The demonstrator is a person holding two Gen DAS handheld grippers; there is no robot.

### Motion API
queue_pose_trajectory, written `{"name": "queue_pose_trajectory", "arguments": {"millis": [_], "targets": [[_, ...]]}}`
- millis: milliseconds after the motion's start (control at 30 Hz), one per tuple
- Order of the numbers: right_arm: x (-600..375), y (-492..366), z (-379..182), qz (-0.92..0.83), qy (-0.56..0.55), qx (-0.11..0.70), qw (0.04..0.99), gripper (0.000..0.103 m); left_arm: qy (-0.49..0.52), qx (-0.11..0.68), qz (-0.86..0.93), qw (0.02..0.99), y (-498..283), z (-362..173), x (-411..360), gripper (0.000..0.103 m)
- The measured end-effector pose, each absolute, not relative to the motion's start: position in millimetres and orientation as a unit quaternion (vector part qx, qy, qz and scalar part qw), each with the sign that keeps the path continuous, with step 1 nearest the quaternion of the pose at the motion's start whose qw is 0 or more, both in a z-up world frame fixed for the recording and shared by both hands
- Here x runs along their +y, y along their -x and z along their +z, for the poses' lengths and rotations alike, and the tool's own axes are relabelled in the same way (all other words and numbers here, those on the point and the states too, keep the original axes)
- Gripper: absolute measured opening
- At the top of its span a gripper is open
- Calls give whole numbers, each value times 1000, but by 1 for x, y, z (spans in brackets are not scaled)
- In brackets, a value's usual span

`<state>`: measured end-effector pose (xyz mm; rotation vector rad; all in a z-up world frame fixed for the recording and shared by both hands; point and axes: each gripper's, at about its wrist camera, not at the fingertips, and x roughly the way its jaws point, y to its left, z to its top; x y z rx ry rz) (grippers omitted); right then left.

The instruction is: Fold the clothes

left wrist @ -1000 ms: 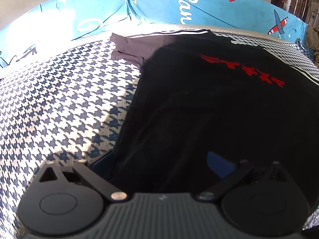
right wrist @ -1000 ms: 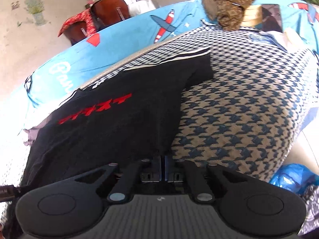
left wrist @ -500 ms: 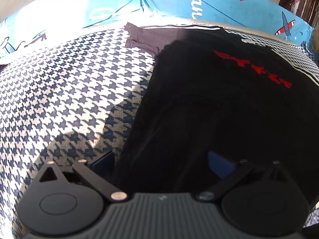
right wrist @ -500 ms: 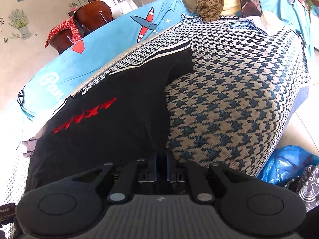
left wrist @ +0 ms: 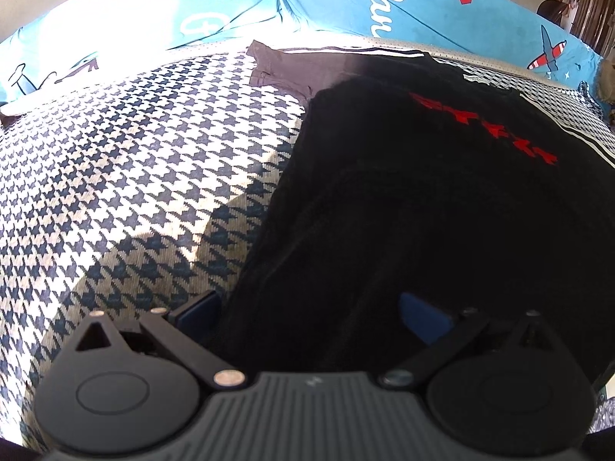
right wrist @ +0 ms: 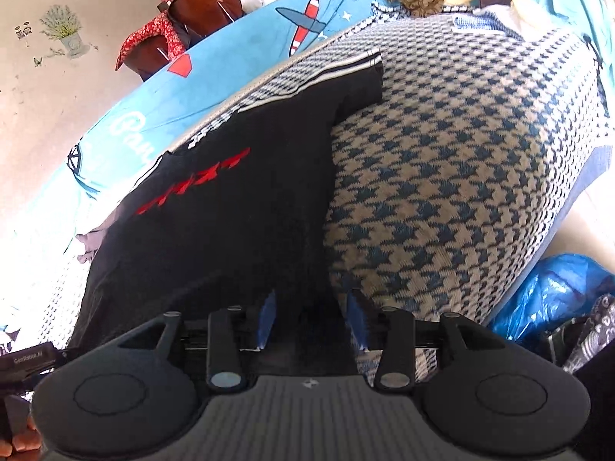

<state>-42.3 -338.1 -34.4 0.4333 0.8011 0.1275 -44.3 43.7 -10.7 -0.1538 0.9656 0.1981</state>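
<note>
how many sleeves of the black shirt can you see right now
2. One sleeve lies at the shirt's far left corner in the left wrist view, sunlit; the other sleeve, white-striped, lies at its far right in the right wrist view. Both rest flat on the houndstooth cover.

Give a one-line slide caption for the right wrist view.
Right gripper open over the hem of a black T-shirt laid flat on a houndstooth blanket.
</note>
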Motion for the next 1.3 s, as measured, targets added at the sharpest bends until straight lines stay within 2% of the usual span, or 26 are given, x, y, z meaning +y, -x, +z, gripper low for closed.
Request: {"name": "queue_pose_trajectory", "arguments": {"millis": [233,500,867,933,1033,1133,1300], "targets": [[-336,47,-49,81,-226,413,878,47,71,459,97,880,53,-11,44,103],[-332,42,-64,90,-233,409,878,68,74,458,103,880,59,-11,46,103],[-342,41,-69,81,-264,408,870,72,77,457,109,880,63,-12,48,103],[-343,39,-71,89,-272,410,866,69,77,457,111,879,63,-12,48,103],[-345,38,-73,98,-283,414,860,58,76,457,113,879,64,-13,48,103],[-347,38,-72,103,-294,417,854,44,75,457,114,879,65,-13,47,103],[-342,42,-67,118,-277,413,859,12,76,456,115,879,67,-13,48,103]]}}
